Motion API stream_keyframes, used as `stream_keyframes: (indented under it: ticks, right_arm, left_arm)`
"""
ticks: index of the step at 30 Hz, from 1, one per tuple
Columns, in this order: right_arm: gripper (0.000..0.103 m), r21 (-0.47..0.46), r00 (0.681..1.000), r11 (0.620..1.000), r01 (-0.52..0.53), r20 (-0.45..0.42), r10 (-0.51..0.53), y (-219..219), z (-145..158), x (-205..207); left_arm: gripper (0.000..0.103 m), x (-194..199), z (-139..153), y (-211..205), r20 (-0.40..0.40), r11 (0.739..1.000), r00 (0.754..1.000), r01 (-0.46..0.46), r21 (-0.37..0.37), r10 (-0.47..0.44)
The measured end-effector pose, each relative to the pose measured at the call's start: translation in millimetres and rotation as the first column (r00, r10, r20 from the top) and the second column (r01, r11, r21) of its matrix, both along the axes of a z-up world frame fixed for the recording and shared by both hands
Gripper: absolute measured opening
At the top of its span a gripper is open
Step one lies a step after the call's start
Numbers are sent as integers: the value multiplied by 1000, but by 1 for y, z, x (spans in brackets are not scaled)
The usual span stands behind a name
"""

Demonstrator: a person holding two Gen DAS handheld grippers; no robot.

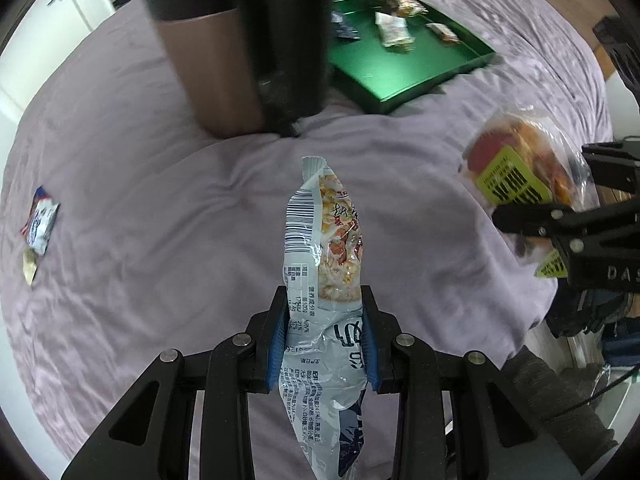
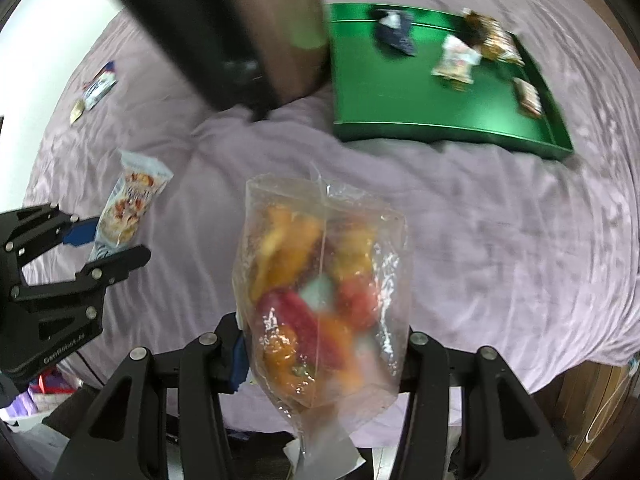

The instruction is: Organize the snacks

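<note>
Holding one snack in each gripper above the purple bedsheet (image 1: pixel 120 184).
Our left gripper (image 1: pixel 325 344) clamps a pale blue packet (image 1: pixel 320 240); our right gripper (image 2: pixel 320 354) clamps a clear bag (image 2: pixel 320 280); green tray (image 2: pixel 400 92) lies well beyond.

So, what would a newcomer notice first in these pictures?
Probably the two held snacks: the left tool grips a pale blue snack packet, the right tool a clear bag of colourful pieces. Beyond them, a green tray with small packets lies on the purple cloth.
</note>
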State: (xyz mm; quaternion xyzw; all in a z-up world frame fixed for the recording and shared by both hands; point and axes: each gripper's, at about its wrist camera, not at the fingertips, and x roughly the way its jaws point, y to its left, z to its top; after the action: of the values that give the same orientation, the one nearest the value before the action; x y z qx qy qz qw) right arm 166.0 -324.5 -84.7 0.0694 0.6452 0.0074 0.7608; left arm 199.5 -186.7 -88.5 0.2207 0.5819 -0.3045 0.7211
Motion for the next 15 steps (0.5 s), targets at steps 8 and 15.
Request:
stream_keyframes:
  ticks: [8, 15]
  right_arm:
    - [51, -13, 995, 995, 97, 12, -96, -42, 0, -12]
    - [51, -27, 985, 985, 172, 22, -172, -69, -1, -19]
  left_arm:
    - [28, -5, 4, -39, -5, 997, 998, 70, -18, -70]
    - [28, -7, 1, -70, -15, 993, 993, 118, -23, -118]
